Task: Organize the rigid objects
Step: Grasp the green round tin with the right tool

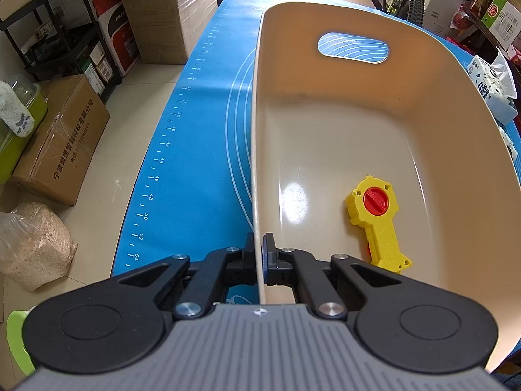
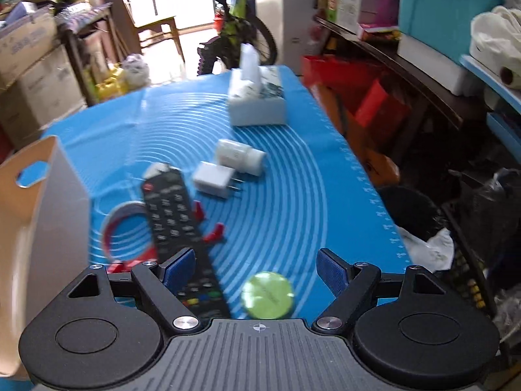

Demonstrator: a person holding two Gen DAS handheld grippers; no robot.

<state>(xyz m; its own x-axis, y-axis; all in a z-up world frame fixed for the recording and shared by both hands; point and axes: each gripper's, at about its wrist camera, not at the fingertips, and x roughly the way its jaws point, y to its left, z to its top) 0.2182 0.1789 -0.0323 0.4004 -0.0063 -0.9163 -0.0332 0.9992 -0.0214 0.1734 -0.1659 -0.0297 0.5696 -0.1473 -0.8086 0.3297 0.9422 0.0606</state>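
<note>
My left gripper (image 1: pixel 260 249) is clamped on the near-left rim of the beige bin (image 1: pixel 456 123), one finger outside the wall, one inside, pads pressed to the thin edge w/ no visible gap. Bin sits on the blue mat (image 1: pixel 195 150), printed w/ white rings & a ruler scale along its edge. Inside the bin, on the floor toward the near right: a yellow toy tool (image 1: pixel 374 218) w/ a red round knob, lying flat, handle pointing toward me. Rest of the bin floor shows only glare. Oval handle cutout in the far wall.

My right gripper (image 2: pixel 257 268) is spread wide, nothing btwn the fingers, hovering over the mat (image 2: pixel 293 179). Frame is a bit motion-blurred. Black remote (image 2: pixel 172 215) lies lengthwise under/just beside my left finger, its near end running below the gripper body. Green round lid-like disc (image 2: pixel 267 295) sits on the mat btwn the fingers, close to me. Red & white ring (image 2: pixel 122 228) lies left of the remote, partly under it; red clip bits (image 2: pixel 208 226) stick out on the remote's right side. Farther out: white plug adapter (image 2: pixel 213 178), prongs to the right, & a white cylindrical item (image 2: pixel 239 156) touching or just behind it. Tissue box (image 2: pixel 257 97) at the far end. Bin wall (image 2: pixel 49 215) at left edge of this view.
</note>
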